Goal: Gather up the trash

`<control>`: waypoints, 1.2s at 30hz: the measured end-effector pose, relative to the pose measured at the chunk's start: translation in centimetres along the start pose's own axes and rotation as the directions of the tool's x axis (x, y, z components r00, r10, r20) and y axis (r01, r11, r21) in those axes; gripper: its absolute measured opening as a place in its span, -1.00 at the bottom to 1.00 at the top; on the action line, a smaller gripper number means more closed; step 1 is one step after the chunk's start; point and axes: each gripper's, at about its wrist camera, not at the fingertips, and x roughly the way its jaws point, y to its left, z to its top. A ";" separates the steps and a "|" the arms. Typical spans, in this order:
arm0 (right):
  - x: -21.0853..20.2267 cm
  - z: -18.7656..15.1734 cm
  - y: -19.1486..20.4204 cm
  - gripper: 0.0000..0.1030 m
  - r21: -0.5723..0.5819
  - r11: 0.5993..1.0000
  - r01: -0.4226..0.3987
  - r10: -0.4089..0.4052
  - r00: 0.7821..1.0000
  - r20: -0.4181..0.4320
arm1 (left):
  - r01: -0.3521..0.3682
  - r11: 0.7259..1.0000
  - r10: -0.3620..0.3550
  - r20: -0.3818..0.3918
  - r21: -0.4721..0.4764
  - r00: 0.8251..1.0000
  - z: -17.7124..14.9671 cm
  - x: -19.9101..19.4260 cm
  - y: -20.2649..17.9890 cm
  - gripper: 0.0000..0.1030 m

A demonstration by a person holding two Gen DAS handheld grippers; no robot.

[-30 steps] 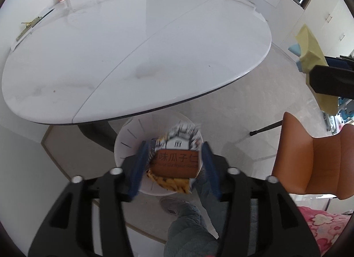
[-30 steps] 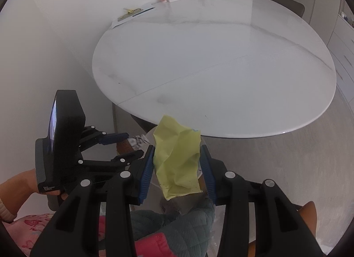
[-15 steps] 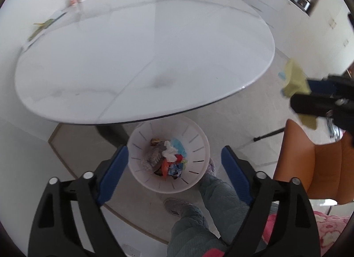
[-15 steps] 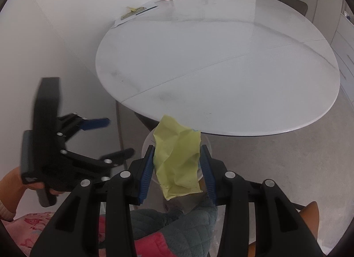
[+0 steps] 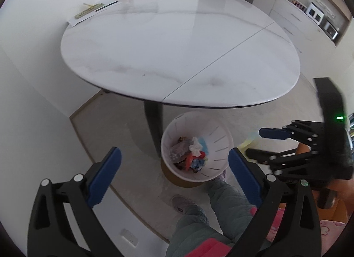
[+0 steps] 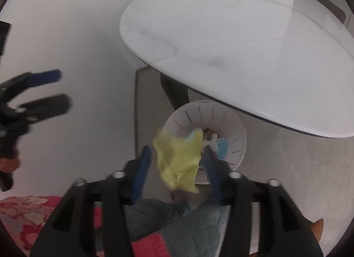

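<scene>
Lower centre of the right wrist view: right gripper (image 6: 177, 168) with the yellow wrapper (image 6: 179, 159) between its blue pads. Jaws look parted slightly wider than the wrapper; the frame is motion-blurred, so whether the pads grip it or have just let go I cannot tell. White slotted bin (image 6: 240, 144) sits just beyond and to the right of the wrapper, on the floor under the edge of the white table (image 6: 254, 42).

Left wrist view: left gripper (image 5: 174, 170) spread wide and holding nothing, bin (image 5: 223, 134) framed between its pads at centre. Right gripper visible at right edge of that frame, a sliver of yellow at its tips.

Step in hand, as I judge it: drop the wrapper into the bin. Doing it well:
- the wrapper hangs over the bin's left rim, not the middle; carry the tips toward the bin's centre before letting go
- light sheet will flutter and drift; release low, close to the opening
- open fully so it does not cling to a pad
- keep the left gripper clear to the side

Wrapper: pale yellow-green, crumpled thin sheet, a hint of light blue at its upper edge. Bin already holds mixed scraps (image 5: 191, 154) in white, red and blue
</scene>
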 end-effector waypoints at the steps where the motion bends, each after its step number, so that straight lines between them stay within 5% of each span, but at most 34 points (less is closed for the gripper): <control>1: 0.6 0.1 0.0 0.16 -0.003 1.000 0.003 -0.003 1.000 -0.012 | -0.003 1.000 0.003 -0.006 -0.003 1.000 -0.1 0.0 0.2 0.81; 6: 1.9 0.8 0.0 0.19 -0.008 1.000 0.017 -0.017 0.999 -0.031 | -0.034 0.999 0.034 -0.016 -0.008 0.999 -0.3 -0.3 0.7 0.81; 16: -5.4 2.3 -1.0 0.92 0.094 0.992 0.082 -0.092 0.990 0.110 | -0.040 0.998 0.044 0.067 -0.048 0.997 1.4 -3.6 1.0 0.81; 27: -14.3 5.9 -3.8 0.95 0.233 0.957 0.171 -0.225 0.947 0.229 | -0.020 1.000 0.020 0.198 -0.003 0.980 8.7 -7.0 -1.6 0.85; 36: -16.5 9.6 -8.7 0.95 0.319 0.930 0.181 -0.279 0.914 0.294 | -0.041 0.998 0.028 0.244 0.047 0.969 17.2 -6.5 -4.3 0.85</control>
